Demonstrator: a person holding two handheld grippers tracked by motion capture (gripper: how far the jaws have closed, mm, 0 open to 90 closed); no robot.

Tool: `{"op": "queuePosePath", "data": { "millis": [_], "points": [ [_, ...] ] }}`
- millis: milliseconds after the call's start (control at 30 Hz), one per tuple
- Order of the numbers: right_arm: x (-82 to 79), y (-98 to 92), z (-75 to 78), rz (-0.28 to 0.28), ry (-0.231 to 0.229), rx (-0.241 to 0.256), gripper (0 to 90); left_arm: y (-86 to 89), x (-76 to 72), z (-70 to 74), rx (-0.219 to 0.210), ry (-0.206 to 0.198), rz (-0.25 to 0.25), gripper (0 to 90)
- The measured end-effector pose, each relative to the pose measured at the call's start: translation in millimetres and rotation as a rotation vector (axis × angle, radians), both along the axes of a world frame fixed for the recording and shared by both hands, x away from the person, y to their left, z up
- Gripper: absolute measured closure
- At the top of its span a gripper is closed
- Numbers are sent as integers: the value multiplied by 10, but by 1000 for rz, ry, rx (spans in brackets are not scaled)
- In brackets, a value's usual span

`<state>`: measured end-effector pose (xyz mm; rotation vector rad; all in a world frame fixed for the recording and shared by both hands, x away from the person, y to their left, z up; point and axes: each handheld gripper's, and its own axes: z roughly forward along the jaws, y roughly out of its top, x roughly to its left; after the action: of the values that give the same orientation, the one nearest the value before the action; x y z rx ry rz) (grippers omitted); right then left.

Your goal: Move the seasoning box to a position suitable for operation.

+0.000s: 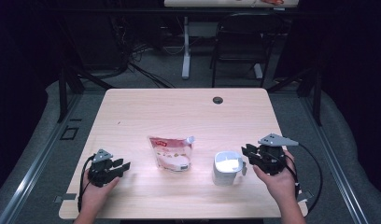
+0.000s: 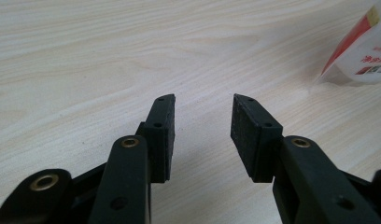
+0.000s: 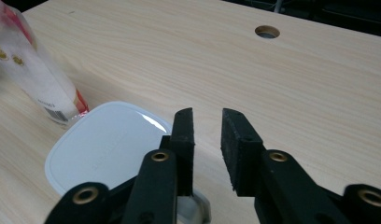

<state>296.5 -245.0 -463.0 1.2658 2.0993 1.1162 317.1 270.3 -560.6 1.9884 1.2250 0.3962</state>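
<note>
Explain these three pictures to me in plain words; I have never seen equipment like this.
No robot here: a person sits at a wooden table and holds a hand-operated clamp tool, called a gripper, in each hand.

The wide picture comes from a fixed camera above the table. It shows the left gripper and the right gripper. The other two pictures come from small cameras riding on each gripper, looking along its two black jaws.

On the table stand a red and white spouted pouch and a white lidded container with a side handle. A round hole sits near the far edge.

Nothing is held. Both grippers are open. The right one hovers just above the container's handle side; the left one points toward the pouch.
</note>
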Motion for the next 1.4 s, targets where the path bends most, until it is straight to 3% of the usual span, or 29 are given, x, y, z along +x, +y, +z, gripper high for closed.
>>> {"op": "queuePosePath", "data": {
  "millis": [300,733,1100,1400],
  "points": [
    [-88,60,-11,22,13,-15,896,-7,13,-2,0,-4,4,595],
    [-140,124,-66,41,34,-36,900,4,10,7,-7,-5,6,594],
    [-123,121,-113,35,60,-17,900,12,11,11,-10,-4,7,590],
    [-112,70,-133,24,80,46,898,14,12,11,-12,-4,8,588]
  ]
}}
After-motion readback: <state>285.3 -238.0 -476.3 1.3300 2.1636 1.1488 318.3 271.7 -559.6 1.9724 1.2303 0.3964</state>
